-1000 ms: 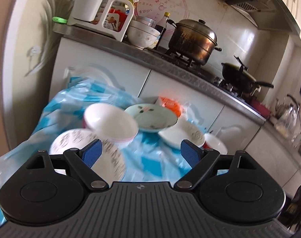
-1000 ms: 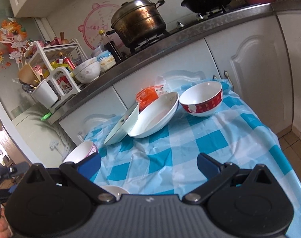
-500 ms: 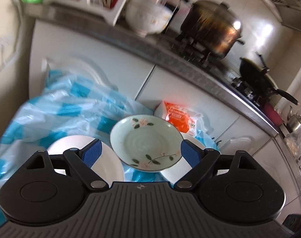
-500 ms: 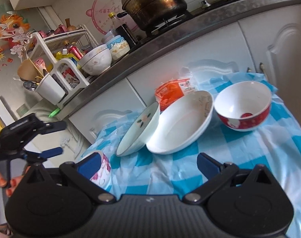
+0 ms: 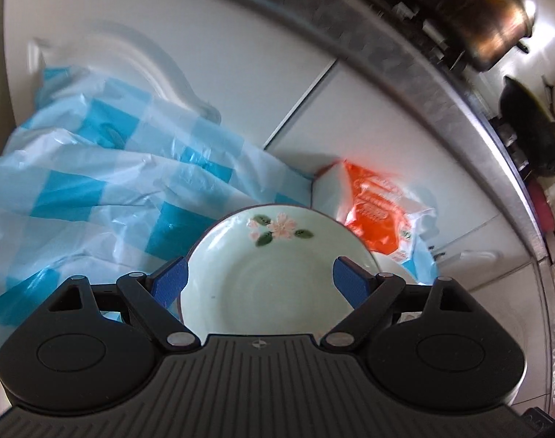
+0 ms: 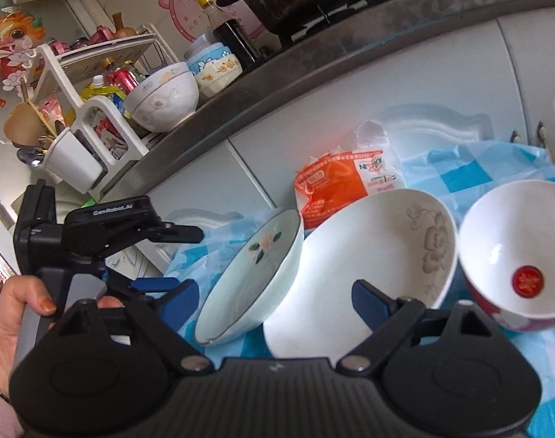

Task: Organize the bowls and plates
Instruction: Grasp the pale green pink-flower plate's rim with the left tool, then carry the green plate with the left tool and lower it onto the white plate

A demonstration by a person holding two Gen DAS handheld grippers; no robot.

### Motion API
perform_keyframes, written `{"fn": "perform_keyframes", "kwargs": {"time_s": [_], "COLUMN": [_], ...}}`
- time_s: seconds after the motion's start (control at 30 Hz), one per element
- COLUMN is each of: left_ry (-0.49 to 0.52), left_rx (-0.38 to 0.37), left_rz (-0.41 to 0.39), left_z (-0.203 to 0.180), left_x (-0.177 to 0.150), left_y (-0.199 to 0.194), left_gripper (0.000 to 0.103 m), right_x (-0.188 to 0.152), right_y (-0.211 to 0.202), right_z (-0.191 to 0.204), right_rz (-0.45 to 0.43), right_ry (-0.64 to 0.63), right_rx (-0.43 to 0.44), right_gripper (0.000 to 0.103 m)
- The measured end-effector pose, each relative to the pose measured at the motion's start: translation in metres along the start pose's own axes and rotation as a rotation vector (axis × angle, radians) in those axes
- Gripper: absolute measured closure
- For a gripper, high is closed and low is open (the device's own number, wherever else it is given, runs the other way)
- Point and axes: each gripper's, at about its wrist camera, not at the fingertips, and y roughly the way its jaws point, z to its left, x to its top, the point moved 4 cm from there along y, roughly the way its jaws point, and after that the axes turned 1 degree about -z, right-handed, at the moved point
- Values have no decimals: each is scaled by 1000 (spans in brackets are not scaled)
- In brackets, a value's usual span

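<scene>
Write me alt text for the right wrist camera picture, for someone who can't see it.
The right gripper, jaws closing with nothing gripped, points at a tilted pale green flowered plate leaning on a white plate, beside a red-and-white bowl on a blue checked cloth. At left, a hand holds the left gripper.

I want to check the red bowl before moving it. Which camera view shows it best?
The right wrist view: the red bowl stands at the right on the checked cloth, its white inside and red mark clear. The left wrist view does not show it; the green flowered plate fills that view.
</scene>
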Motion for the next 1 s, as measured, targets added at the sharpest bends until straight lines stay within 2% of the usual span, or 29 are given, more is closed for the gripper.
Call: {"fn": "perform_keyframes", "kwargs": {"time_s": [0.17, 0.3, 0.57, 0.7, 0.83, 1.0], "left_ry": [-20, -48, -31, 11, 9, -6], "left_rx": [27, 27, 33, 45, 40, 13], "left_rz": [52, 92, 100, 99, 95, 92], "left_z": [6, 12, 14, 9, 9, 10], "left_x": [7, 7, 7, 5, 4, -1], "left_y": [22, 36, 46, 48, 47, 44], "left_gripper": [0, 0, 0, 0, 3, 7], "right_x": [8, 11, 9, 2, -2, -4], "right_y": [24, 38, 60, 71, 76, 72], "right_z": [-6, -6, 2, 1, 2, 10], "right_rz": [3, 16, 46, 74, 68, 50], "right_ry": [24, 51, 13, 31, 20, -56], "right_rx": [-2, 45, 90, 109, 103, 58], "right_gripper": [17, 25, 38, 37, 37, 36]}}
